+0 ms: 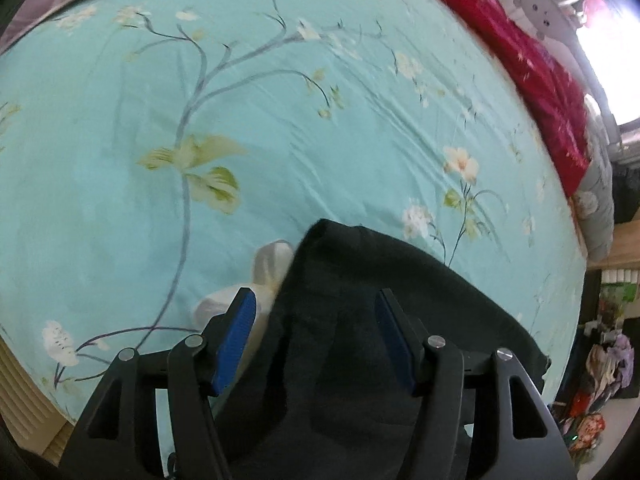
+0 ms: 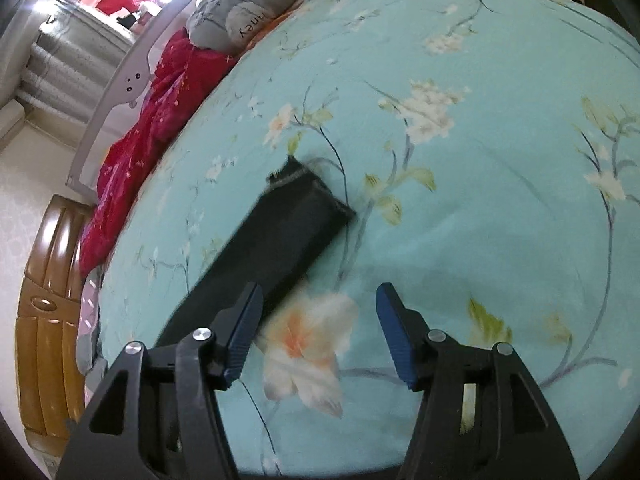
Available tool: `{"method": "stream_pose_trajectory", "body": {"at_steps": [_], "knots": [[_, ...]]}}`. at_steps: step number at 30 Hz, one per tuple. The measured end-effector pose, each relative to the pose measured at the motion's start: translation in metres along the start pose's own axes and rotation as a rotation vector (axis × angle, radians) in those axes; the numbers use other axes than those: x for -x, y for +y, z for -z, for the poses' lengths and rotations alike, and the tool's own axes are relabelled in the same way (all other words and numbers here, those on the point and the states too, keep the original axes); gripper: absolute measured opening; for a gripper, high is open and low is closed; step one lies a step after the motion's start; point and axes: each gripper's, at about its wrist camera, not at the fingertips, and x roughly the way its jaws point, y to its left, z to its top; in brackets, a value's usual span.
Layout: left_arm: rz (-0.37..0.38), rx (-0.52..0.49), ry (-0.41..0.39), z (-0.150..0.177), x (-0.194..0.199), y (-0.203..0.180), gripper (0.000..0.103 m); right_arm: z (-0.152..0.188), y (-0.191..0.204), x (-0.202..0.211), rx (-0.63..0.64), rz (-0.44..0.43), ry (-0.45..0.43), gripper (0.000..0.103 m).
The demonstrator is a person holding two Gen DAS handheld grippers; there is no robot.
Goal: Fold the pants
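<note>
left wrist view: left gripper (image 1: 316,316), black frame with 2 blue-padded fingers (image 1: 236,340), spread wide and gripping nothing. the dark, nearly black fabric pants (image 1: 360,300) lie bunched directly under and between the fingers, a rounded fold reaching forward onto the bed. whether the pads touch the cloth cannot be told. a pale cream piece of cloth (image 1: 268,276) shows just left of the dark fabric, partly behind the left finger; what it is cannot be told.

bed is covered by a turquoise cotton sheet printed with grey branches and white and yellow-green blossoms (image 1: 280,120). a crumpled crimson quilt (image 1: 532,60) runs along the far right edge. a heap of mixed coloured clothing (image 1: 600,380) sits on the floor beyond the bed corner.

right wrist view: right gripper (image 2: 318,320), same build, fingers (image 2: 394,340) also wide apart with nothing between them but sheet (image 2: 480,220) and a blurred white-orange printed flower. a long, narrow, flat stretch of the pants (image 2: 280,236) extends diagonally away from beside the left finger, ending in a hemmed edge with a pale stitch line. pants lie well left of the gripper's centre line. crimson quilt (image 2: 152,120) and a grey padded pillow (image 2: 248,4) lie along the left edge; brown wooden footboard (image 2: 48,320) at lower left.
</note>
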Motion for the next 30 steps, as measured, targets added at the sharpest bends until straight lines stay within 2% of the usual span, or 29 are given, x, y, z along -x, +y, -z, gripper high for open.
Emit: {"method": "stream_pose_trajectory", "body": {"at_steps": [4, 10, 11, 14, 17, 20, 21, 22, 23, 24, 25, 30], "knots": [[-0.012, -0.028, 0.000, -0.010, -0.010, -0.011, 0.064, -0.031, 0.017, -0.014, 0.044, -0.011, -0.017, 0.064], [-0.022, -0.112, 0.002, -0.030, -0.013, -0.024, 0.068, -0.068, 0.045, -0.069, 0.225, 0.095, 0.071, 0.065], [-0.012, -0.128, 0.007, -0.033, -0.014, -0.025, 0.071, -0.071, 0.046, -0.076, 0.235, 0.099, 0.080, 0.065], [0.030, -0.158, 0.042, -0.041, -0.021, -0.028, 0.073, -0.077, 0.046, -0.095, 0.263, 0.084, 0.103, 0.065], [0.072, -0.167, 0.071, -0.042, -0.032, -0.028, 0.077, -0.078, 0.048, -0.108, 0.287, 0.057, 0.126, 0.071], [0.056, -0.189, 0.100, -0.036, -0.048, -0.032, 0.080, -0.072, 0.054, -0.112, 0.346, 0.039, 0.130, 0.075], [0.054, -0.205, 0.095, -0.034, -0.049, -0.034, 0.079, -0.068, 0.059, -0.113, 0.389, 0.045, 0.136, 0.073], [0.061, -0.217, 0.085, -0.031, -0.048, -0.036, 0.075, -0.064, 0.064, -0.113, 0.434, 0.073, 0.135, 0.064], [0.071, -0.227, 0.076, -0.029, -0.046, -0.038, 0.055, -0.059, 0.069, -0.114, 0.486, 0.115, 0.136, 0.054], [0.079, -0.250, 0.075, -0.026, -0.044, -0.042, 0.041, -0.056, 0.072, -0.115, 0.518, 0.153, 0.137, 0.028], [0.064, -0.267, 0.067, -0.023, -0.042, -0.045, 0.039, -0.052, 0.074, -0.115, 0.538, 0.178, 0.148, 0.019], [-0.086, -0.453, -0.127, 0.007, -0.011, -0.079, 0.038, -0.037, 0.081, -0.092, 0.546, 0.216, 0.074, 0.014]]}}
